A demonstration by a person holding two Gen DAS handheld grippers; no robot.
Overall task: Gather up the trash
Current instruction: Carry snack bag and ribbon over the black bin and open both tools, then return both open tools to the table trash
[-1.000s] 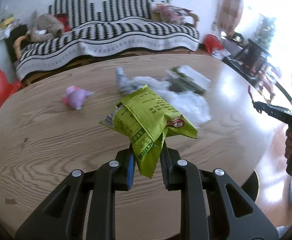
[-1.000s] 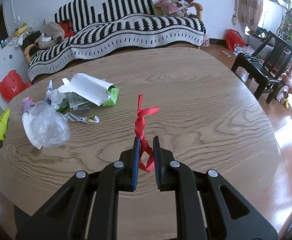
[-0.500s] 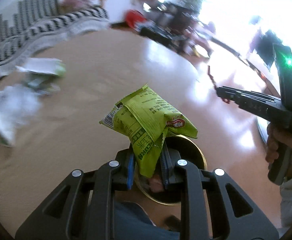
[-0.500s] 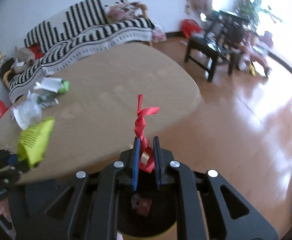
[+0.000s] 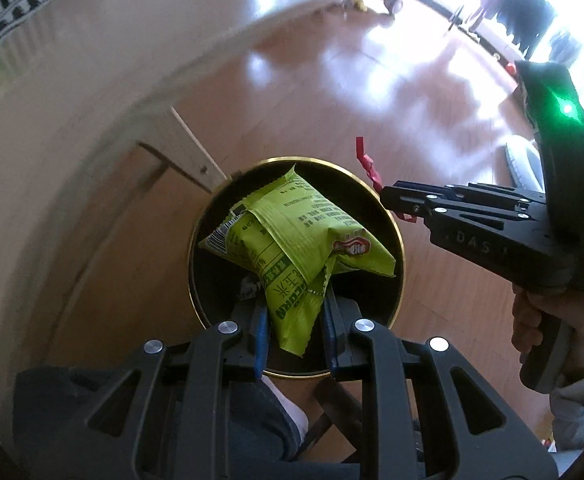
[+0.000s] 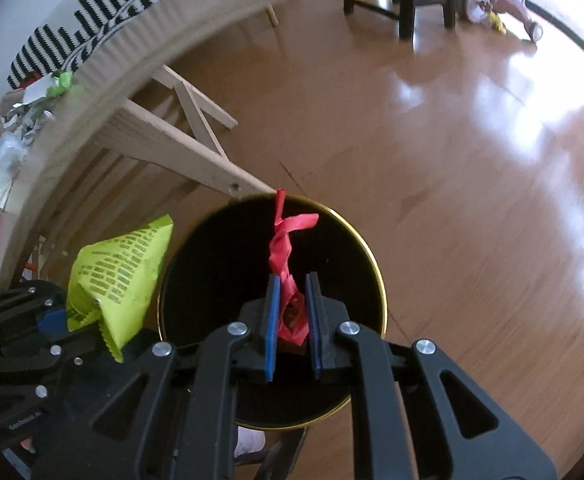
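The wooden worktop (image 6: 104, 92) curved above the shiny floor (image 6: 451, 140), more trash (image 6: 8, 148) lying on it. Below the grippers stood a black bin (image 5: 397, 236) with a gold rim. The left gripper (image 5: 293, 332) pinched a green snack bag (image 5: 292, 236) over the bin's mouth, while the right gripper (image 6: 292, 320) pinched a twisted red ribbon (image 6: 282, 248) above that same opening

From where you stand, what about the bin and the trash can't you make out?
- Bin contents: interior black in the right wrist view; the green snack bag covers it in the left.
- Red ribbon lower end: hidden between the right tool's pads.
- Trash on the table: blurred, at the right view's edge.
- Left tool grips the bag; print is too small to read.
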